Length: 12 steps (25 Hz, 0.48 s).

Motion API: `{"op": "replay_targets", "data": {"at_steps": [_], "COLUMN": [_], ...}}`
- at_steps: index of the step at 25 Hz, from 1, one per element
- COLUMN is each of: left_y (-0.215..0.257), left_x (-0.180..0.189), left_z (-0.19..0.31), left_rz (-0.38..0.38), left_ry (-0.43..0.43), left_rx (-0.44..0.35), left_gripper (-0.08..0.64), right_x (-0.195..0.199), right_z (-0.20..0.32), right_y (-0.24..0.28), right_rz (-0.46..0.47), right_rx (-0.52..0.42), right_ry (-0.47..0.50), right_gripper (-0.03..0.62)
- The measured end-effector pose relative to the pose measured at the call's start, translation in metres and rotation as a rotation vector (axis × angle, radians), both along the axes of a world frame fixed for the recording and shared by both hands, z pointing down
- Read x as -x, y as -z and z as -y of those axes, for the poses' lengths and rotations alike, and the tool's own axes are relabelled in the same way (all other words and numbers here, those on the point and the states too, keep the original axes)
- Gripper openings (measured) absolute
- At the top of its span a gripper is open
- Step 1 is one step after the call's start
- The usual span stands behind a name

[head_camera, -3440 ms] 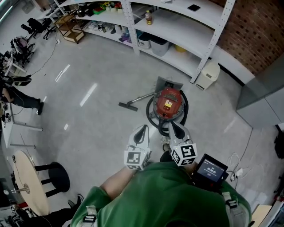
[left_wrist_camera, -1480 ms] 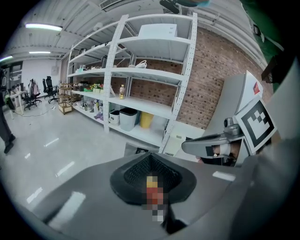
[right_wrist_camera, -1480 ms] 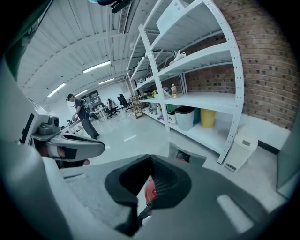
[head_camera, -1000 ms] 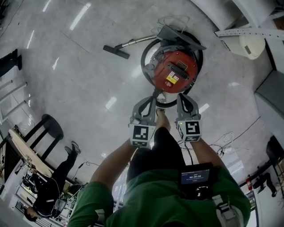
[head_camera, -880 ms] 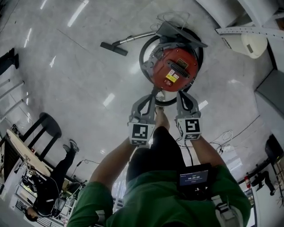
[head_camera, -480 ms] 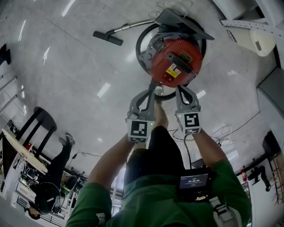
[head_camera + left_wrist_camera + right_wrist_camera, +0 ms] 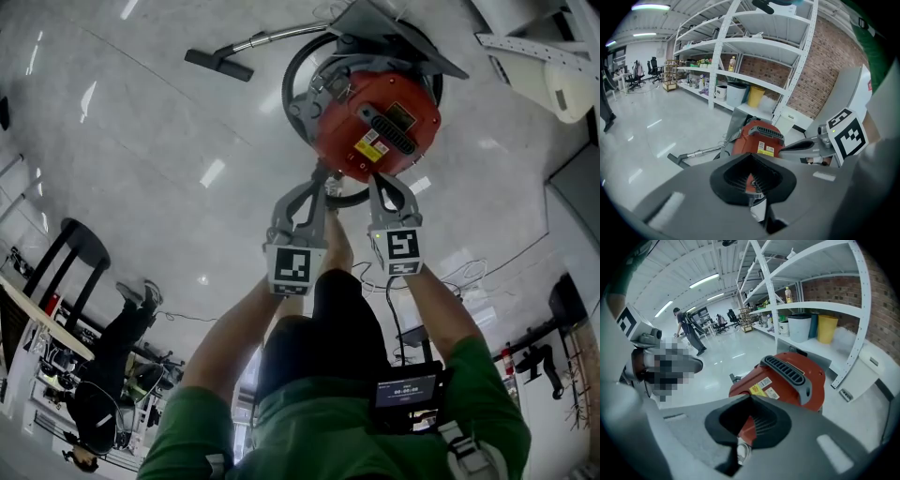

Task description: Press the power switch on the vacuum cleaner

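Round, glossy red vacuum cleaner [image 7: 377, 127] on polished floor [image 7: 141, 150]; left gripper [image 7: 322, 177] and right gripper [image 7: 373, 179] both clenched, empty.

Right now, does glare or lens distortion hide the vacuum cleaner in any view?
No. Head view: light streaks glare on the floor, vacuum cleaner sharp. Left gripper view: shelves bow, edges dark. Right gripper view: same bowing, vacuum cleaner clear.

Both arms extended, left tool [image 7: 322, 176] and right tool [image 7: 373, 180] closed, side by side.

We are seeing a red vacuum cleaner [image 7: 339, 133] bearing a grey handle [image 7: 386, 132] and yellow label [image 7: 366, 148], on pale grey floor [image 7: 141, 150].
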<state>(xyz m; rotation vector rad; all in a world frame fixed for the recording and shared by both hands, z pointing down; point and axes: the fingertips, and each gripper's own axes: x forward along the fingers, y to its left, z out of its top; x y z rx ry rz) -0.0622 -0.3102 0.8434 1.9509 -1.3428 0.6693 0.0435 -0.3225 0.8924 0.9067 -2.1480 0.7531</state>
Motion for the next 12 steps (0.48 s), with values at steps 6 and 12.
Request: {"op": "replay_targets", "data": {"at_steps": [6, 12], "left_y": [-0.016, -0.02], "left_x": [-0.001, 0.001], "left_z": [0.004, 0.008], "left_rz": [0.008, 0.008], "left_ry": [-0.014, -0.012], "left_rx": [0.004, 0.009], "left_gripper": [0.008, 0.008], "right_x": [0.003, 0.005], "right_z": [-0.005, -0.004], "right_y": [-0.022, -0.03], "right_rz": [-0.013, -0.017], "right_rx": [0.042, 0.059], "right_ry": [0.013, 0.013], "right_gripper": [0.002, 0.003]}}
